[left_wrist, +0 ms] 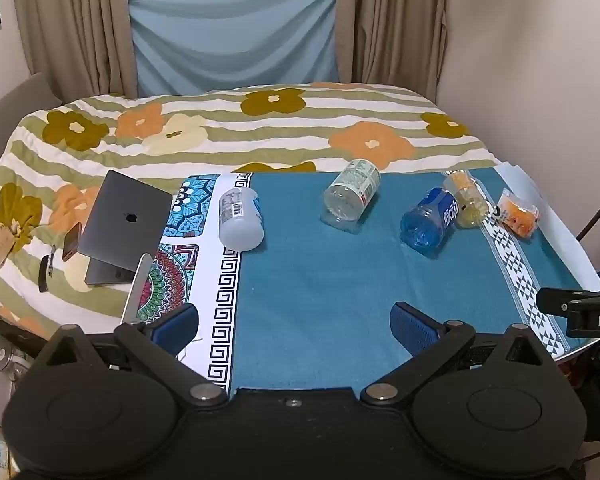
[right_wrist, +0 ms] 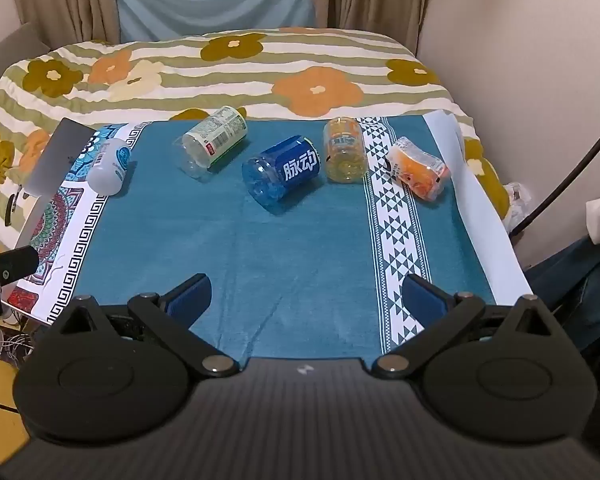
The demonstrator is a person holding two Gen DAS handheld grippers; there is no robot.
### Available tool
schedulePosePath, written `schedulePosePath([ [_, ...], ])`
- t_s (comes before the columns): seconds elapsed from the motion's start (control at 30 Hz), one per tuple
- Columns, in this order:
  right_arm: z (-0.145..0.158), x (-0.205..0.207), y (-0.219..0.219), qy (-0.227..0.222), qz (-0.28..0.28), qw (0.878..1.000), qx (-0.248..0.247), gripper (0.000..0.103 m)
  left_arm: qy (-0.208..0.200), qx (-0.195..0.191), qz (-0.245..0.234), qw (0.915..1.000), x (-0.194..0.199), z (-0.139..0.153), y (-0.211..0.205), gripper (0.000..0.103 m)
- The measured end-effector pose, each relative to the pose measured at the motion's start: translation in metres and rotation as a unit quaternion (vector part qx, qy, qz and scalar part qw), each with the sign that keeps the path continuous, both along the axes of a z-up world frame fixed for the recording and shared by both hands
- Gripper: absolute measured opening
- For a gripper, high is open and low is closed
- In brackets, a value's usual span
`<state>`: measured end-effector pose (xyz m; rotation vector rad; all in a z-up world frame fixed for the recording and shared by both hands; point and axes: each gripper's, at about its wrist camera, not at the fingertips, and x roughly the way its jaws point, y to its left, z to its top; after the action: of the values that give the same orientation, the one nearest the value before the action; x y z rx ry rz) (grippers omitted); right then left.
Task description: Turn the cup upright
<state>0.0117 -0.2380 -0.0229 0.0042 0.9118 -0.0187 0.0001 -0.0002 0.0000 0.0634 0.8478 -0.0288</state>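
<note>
Several plastic cups lie on their sides in a row across the far part of a teal cloth (right_wrist: 300,232). From left to right: a white cup (right_wrist: 109,165) (left_wrist: 240,218), a clear cup with a green-white label (right_wrist: 214,141) (left_wrist: 351,196), a blue cup (right_wrist: 283,174) (left_wrist: 430,216), a yellow cup (right_wrist: 345,150) (left_wrist: 467,199) and an orange cup (right_wrist: 418,168) (left_wrist: 518,214). My left gripper (left_wrist: 296,328) is open and empty over the near left of the cloth. My right gripper (right_wrist: 306,300) is open and empty over the near edge, well short of the cups.
A grey laptop (left_wrist: 126,224) and a phone (left_wrist: 71,242) lie on the flowered blanket (left_wrist: 260,128) at the left. A patterned mat (left_wrist: 172,280) borders the cloth on the left. A wall stands at the right, curtains at the back.
</note>
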Motion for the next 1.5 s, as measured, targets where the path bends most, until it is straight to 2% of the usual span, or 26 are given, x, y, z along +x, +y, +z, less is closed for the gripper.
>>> schedulePosePath([
  [0.23,0.000,-0.002,0.001,-0.002,0.000,1.000,0.000,0.103,-0.001,-0.009,-0.001,1.0000,0.001,0.001,0.000,0.103],
  [1.5,0.011,-0.014,0.008,-0.018,0.004,1.000,0.007,0.103,-0.019,-0.005,0.001,0.9998,-0.011,0.008,-0.003,0.103],
])
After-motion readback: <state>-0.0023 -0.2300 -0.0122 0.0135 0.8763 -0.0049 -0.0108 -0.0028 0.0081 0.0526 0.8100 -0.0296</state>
